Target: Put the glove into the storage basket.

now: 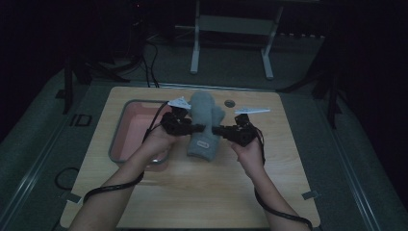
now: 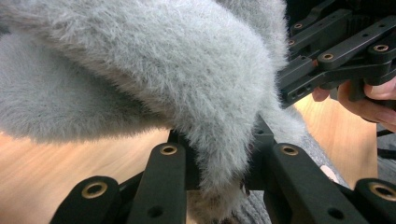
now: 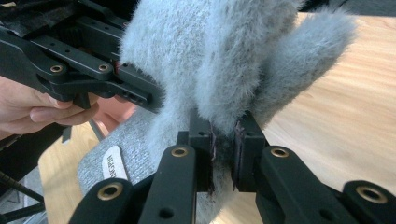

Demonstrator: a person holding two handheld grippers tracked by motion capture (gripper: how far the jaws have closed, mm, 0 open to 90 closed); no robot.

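A grey fluffy mitten (image 1: 204, 115) with a ribbed cuff and a white label (image 3: 112, 163) hangs between both grippers above the wooden table (image 1: 202, 192). My left gripper (image 1: 198, 128) comes in from the left and is shut on the mitten's edge. In the left gripper view its jaws (image 2: 217, 154) pinch a fold of grey fur (image 2: 140, 70). My right gripper (image 1: 216, 130) comes in from the right. In the right gripper view it (image 3: 224, 140) is shut on another tuft of the mitten (image 3: 210, 56). The two grippers face each other, close together.
A shallow tray (image 1: 118, 130) with a grey rim and a pink floor sits on the left half of the table, under the left hand (image 1: 156, 139). A small round hole (image 1: 229, 103) lies near the table's far edge. White table legs (image 1: 195, 53) stand beyond it.
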